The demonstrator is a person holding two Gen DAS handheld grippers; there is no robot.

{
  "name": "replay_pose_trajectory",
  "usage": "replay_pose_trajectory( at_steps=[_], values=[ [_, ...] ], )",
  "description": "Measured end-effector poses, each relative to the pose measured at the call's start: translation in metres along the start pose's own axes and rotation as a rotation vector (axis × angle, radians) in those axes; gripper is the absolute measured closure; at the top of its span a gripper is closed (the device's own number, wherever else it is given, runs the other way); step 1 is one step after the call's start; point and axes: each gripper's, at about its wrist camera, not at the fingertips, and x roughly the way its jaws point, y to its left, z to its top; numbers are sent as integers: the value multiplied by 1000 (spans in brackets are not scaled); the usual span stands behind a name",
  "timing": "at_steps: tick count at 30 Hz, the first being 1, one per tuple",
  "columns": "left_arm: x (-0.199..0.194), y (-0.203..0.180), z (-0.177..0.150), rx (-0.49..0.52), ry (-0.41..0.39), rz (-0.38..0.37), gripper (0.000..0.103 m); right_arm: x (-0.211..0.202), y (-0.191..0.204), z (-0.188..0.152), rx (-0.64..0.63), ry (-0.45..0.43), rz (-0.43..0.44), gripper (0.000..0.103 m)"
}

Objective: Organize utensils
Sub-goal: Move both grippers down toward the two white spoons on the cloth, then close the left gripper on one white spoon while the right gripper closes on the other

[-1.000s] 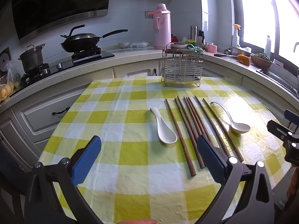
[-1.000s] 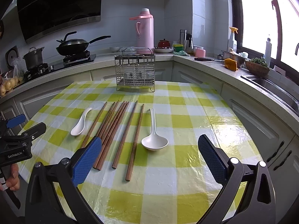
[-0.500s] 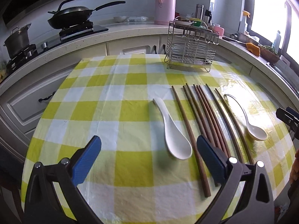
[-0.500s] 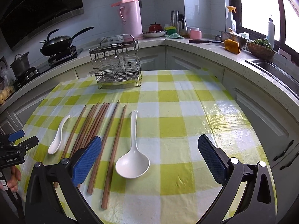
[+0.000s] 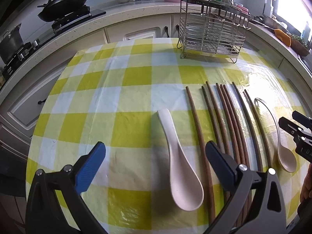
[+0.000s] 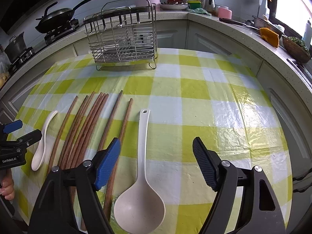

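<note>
Here, both claws gape over 2 spoons.

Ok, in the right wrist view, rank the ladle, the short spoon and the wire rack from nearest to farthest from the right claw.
1. Ladle, lying between the open right claw's fingers.
2. Short spoon, far left, beside the chopsticks.
3. Wire rack, upright at the table's far edge.

Daylight enters from the window at upper right, blown out to white in both views. Strong glare on the glossy tablecloth on the right side; wrinkles catch highlights. Wire rack casts a soft shadow to its left. Left background dim. Heavy fisheye bending at the edges, dark corners. Focus sharp mid-frame, no motion blur
</note>
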Motion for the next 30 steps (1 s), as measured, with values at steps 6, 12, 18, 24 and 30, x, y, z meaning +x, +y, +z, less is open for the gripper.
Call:
replay_pose_trajectory(
  at_steps=[6, 12, 18, 24, 30],
  values=[
    [11, -2, 2, -42, 18, -36, 5, 15, 4, 2, -20, 32, 19, 45],
    [15, 2, 8, -85, 11, -61, 13, 25, 3, 11, -47, 58, 27, 51],
    [23, 3, 16, -97, 37, -85, 24, 39, 0, 19, -52, 105, 63, 59],
    [27, 0, 23, -99, 58, -100, 40, 45, 6, 27, -79, 117, 88, 68],
    [32, -8, 20, -76, 84, -113, 62, 48, 4, 27, -74, 128, 95, 78]
  ],
)
